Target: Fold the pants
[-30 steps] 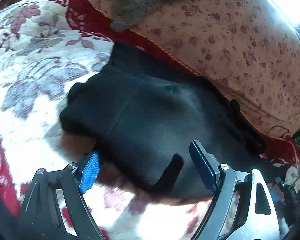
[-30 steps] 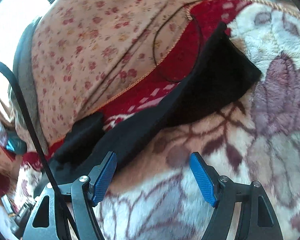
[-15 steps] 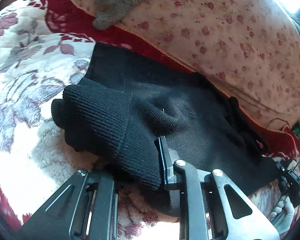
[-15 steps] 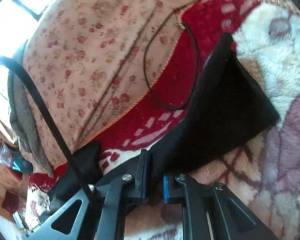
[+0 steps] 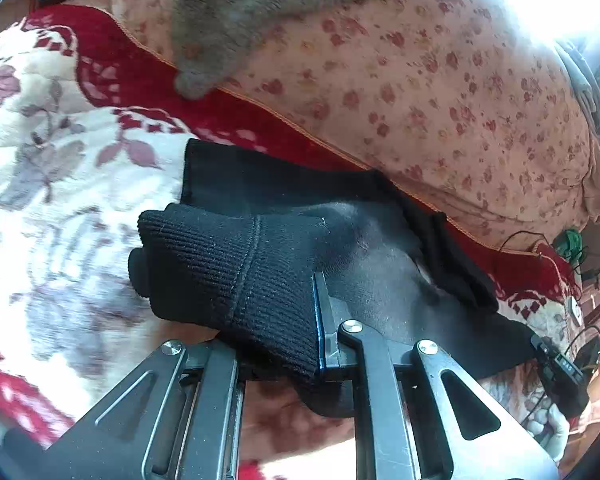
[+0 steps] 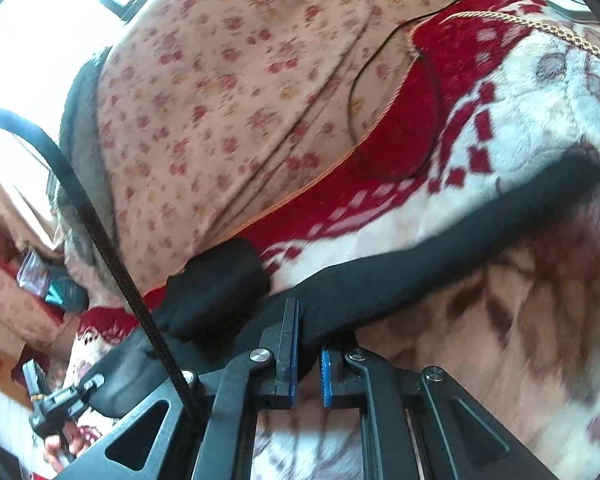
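Note:
Black pants (image 5: pixel 380 280) lie on a white and red floral blanket (image 5: pixel 60 160). My left gripper (image 5: pixel 296 320) is low in the left wrist view, its jaws closing with the ribbed band (image 5: pixel 236 264) of the pants bunched between them; the pads press on it and the cloth is raised off the blanket. The left finger is hidden under the knit. In the right wrist view my right gripper (image 6: pixel 308 336) is shut on the edge of the pants (image 6: pixel 420 276), which stretches as a taut black strip to the right. A rolled black end (image 6: pixel 220 280) sits left of the jaws.
A pink flowered quilt (image 5: pixel 420 100) rises behind the pants, with a grey fleece garment (image 5: pixel 240 20) on top. A thin black cable (image 6: pixel 354 112) loops over the quilt and the red border. A hand (image 5: pixel 548 428) shows at the lower right; bright window light is top right.
Both grippers were open over the pants; both have shut on the black fabric. The left has lifted the ribbed band, and the right has pulled its edge up taut.

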Motion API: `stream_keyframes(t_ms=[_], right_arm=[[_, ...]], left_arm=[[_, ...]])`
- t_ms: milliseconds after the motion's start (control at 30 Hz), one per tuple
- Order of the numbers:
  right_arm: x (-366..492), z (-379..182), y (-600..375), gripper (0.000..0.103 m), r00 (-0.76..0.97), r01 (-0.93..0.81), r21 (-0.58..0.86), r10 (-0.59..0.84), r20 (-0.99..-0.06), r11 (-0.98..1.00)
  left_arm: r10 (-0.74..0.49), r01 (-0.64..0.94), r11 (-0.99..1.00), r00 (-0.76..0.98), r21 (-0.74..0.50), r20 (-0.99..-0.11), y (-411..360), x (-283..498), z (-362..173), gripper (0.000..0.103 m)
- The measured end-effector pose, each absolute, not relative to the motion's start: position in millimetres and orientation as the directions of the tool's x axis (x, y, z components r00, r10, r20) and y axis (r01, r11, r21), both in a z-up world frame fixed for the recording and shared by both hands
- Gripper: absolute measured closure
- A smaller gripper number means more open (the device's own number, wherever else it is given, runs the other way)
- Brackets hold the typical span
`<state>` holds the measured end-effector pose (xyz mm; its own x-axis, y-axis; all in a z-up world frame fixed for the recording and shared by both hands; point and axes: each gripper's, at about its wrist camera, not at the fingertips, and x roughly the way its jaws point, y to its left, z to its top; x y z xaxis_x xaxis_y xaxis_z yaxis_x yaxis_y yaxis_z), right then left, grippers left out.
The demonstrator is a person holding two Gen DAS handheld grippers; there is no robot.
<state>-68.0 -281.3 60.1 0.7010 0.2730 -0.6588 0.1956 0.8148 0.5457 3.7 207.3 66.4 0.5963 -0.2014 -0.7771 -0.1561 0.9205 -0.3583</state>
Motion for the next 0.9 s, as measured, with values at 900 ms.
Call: stream_keyframes(t_ms=[900], right_arm=[[-128.9,47.1,-283.9,0.089,0.689,0.291,0.504,0.187,-0.7,0.813]], left_arm=[[-0.062,-0.294,0.926,0.502,-0.238,-0.862,281.4,-45.9,27.6,0.092]])
